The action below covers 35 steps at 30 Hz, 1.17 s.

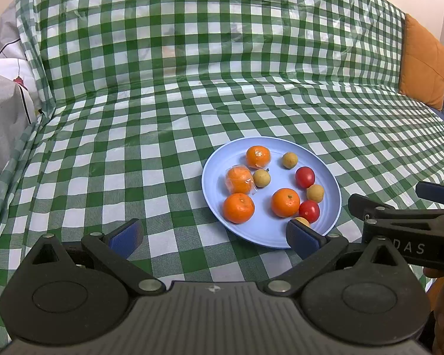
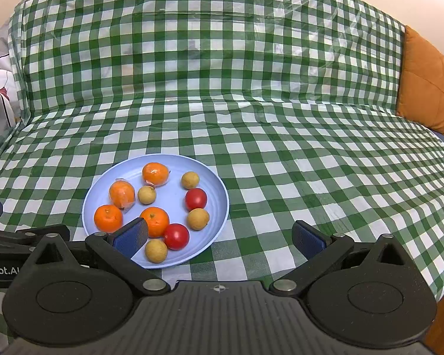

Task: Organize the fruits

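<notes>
A light blue plate point(image 1: 281, 236) point(image 2: 216, 183) lies on the green checked cloth and holds several mandarins, two of them in clear wrap, two red tomatoes point(image 1: 305, 177) point(image 2: 196, 199) and several small tan longans point(image 1: 289, 159) point(image 2: 190, 180). My left gripper point(image 1: 214, 236) is open and empty, hovering just in front of the plate's near left rim. My right gripper point(image 2: 219, 241) is open and empty, with its left finger point(image 2: 131, 236) over the plate's near edge. The right gripper also shows in the left wrist view point(image 1: 399, 204) to the right of the plate.
The green and white checked cloth point(image 1: 133, 148) point(image 2: 310, 162) covers the seat and the backrest. An orange cushion point(image 1: 423, 62) point(image 2: 426, 80) stands at the far right. White and grey fabric point(image 1: 6, 88) lies at the left edge.
</notes>
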Tool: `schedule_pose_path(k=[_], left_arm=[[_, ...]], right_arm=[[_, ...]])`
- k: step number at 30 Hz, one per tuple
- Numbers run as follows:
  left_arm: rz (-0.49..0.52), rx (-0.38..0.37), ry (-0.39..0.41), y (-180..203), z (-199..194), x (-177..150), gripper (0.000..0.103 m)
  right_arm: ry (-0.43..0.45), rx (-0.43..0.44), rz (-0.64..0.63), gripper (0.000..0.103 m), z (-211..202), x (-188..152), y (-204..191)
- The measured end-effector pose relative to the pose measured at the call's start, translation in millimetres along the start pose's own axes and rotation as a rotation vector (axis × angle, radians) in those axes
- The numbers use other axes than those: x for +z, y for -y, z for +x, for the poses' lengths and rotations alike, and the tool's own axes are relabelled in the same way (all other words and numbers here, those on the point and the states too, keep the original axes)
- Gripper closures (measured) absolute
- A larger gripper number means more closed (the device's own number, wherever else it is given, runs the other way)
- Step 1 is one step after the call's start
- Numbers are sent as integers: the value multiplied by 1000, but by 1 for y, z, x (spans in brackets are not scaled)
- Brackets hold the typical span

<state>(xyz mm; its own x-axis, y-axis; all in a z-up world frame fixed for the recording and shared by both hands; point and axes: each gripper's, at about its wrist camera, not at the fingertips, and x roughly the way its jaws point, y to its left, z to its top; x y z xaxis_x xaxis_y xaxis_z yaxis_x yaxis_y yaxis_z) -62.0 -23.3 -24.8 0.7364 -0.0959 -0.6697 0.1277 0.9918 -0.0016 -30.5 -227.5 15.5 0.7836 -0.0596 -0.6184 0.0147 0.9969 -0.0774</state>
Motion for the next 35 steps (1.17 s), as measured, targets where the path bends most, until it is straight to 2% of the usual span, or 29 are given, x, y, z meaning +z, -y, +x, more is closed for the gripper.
schedule_pose_path(k=[19, 33, 35], left_arm=[[32, -8, 4, 3, 4, 0, 1], [58, -57, -2, 10, 16, 8, 0], [66, -63, 7, 12, 16, 11, 0]], right_arm=[[-4, -20, -7, 1, -2, 3, 1], [-29, -21, 8, 1, 15, 5, 8], [-4, -29, 14, 1, 15, 8, 11]])
